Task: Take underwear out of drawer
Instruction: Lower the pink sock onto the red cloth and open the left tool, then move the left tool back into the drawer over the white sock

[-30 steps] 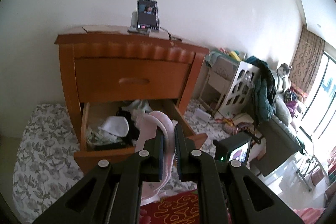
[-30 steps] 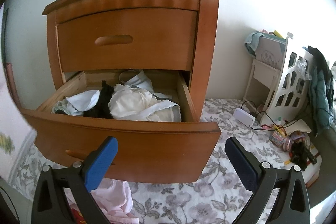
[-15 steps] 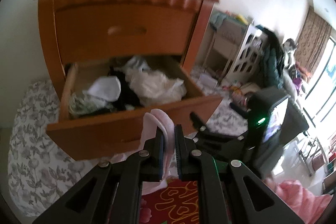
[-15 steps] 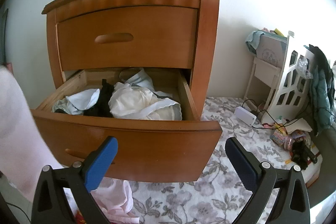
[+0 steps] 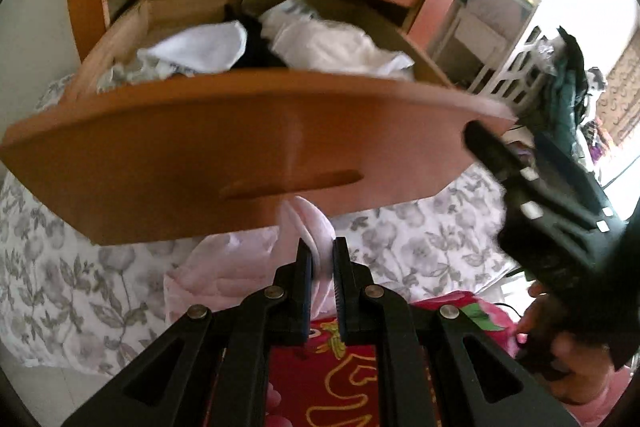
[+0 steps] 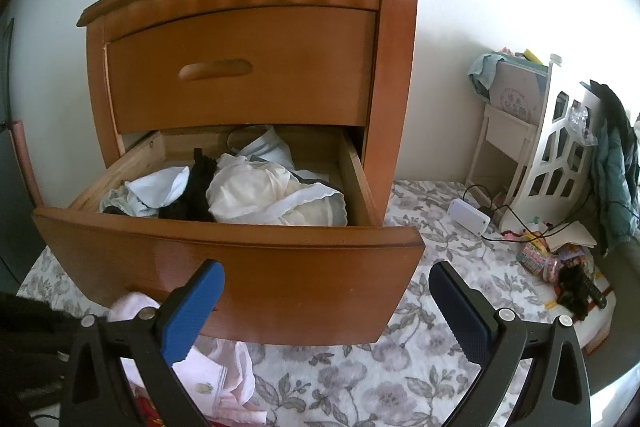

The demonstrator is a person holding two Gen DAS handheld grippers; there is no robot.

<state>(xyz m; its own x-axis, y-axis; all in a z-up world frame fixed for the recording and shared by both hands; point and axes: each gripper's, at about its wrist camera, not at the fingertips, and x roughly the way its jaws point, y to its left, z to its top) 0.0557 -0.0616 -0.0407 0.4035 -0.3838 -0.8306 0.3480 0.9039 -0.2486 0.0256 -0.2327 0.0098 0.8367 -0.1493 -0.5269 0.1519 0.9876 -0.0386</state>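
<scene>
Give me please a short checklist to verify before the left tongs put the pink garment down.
1. Left tongs shut on the pink underwear: ok.
2. Garment outside the lower drawer, in front of its face: ok.
3. Landing place: a pink garment pile lies already on the floral mat under the drawer: ok.
4. Right tongs open and holding nothing: ok.
5. Drawer open, with white underwear and a black garment inside: ok.
6. Garment free from the drawer's bottom edge: cannot tell.
</scene>
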